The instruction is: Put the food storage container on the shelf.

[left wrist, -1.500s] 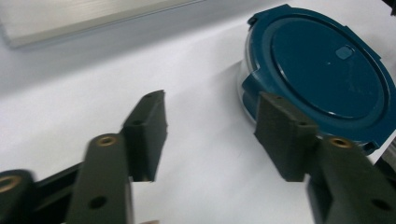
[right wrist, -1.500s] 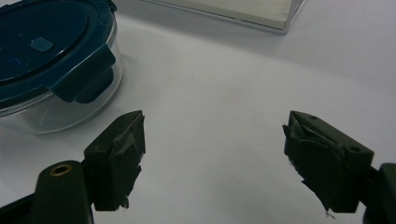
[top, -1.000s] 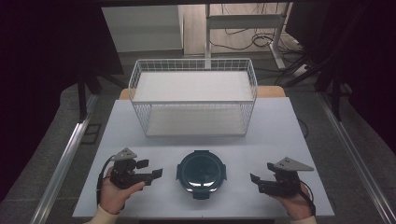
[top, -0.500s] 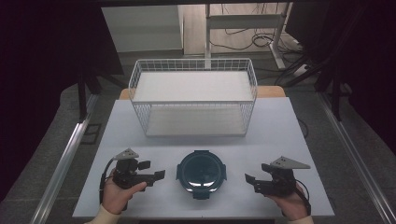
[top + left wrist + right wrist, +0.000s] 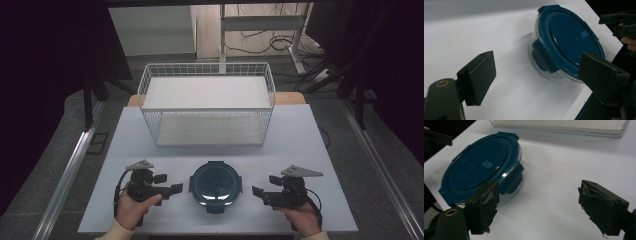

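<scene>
- White counter point(image 5: 300, 145), the largest surface; a person's hands come onto it from the near edge, dark floor all round.
- White wire basket point(image 5: 207, 102) on the far half of the counter, upright, well apart from the grippers.
- Round clear container with dark blue lid point(image 5: 215, 185) near the front edge of the counter, centred between the two grippers and touched by neither. Lid on, side clips folded down; a small square tab at lid centre shows in the right gripper view point(image 5: 480, 168).
- Left gripper point(image 5: 167, 184) held just left of the container, pointing toward it. Its jaws stand wide apart and have just been opening; nothing between them. In the left gripper view the container point(image 5: 566, 45) lies ahead, toward the right jaw, bare counter between the pads.
- Right gripper point(image 5: 261, 192) held just right of the container, pointing toward it. Jaws also spread and just been opening, nothing between them. In the right gripper view the container sits ahead beside the left jaw, with a gap of counter showing.
- Grey three-cornered plate tops each gripper; a black cable trails from each back toward the wrists.
</scene>
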`<state>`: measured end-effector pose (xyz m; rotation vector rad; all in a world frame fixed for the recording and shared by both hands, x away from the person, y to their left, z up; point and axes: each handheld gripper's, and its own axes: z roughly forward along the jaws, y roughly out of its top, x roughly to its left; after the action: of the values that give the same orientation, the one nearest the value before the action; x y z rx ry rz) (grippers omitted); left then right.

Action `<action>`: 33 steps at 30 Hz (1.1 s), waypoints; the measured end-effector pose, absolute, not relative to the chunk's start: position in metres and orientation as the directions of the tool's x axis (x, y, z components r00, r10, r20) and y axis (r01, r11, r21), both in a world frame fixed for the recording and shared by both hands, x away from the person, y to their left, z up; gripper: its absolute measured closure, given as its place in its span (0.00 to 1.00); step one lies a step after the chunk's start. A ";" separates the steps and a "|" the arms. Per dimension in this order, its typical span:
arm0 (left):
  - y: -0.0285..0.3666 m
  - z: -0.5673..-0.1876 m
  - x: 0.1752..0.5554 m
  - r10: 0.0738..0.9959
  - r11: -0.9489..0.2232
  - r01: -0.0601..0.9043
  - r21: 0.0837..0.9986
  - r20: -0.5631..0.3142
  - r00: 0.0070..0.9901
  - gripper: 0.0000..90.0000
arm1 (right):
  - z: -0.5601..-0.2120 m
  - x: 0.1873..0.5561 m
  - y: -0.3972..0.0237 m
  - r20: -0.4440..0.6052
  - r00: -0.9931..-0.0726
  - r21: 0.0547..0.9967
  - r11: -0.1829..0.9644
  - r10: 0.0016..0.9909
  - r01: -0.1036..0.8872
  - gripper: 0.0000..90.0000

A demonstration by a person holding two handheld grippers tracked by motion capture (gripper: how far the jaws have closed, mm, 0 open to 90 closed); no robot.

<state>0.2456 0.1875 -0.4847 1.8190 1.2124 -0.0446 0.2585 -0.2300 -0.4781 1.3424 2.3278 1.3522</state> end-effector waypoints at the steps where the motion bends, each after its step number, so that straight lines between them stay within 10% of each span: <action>1: 0.186 -0.484 0.246 0.707 -0.094 0.748 0.657 -0.484 0.515 0.16 | -0.478 0.259 -0.228 0.306 -0.597 0.747 0.201 0.742 0.633 0.18; 33: 0.160 -0.514 0.269 0.611 -0.031 0.850 0.526 -0.663 0.433 0.13 | -0.496 0.282 -0.167 0.489 -0.540 0.609 0.175 0.685 0.774 0.10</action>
<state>0.2686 0.1596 -0.5136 1.7341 1.2689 -0.3152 0.2819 -0.1667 -0.4959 1.5493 2.4854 1.3978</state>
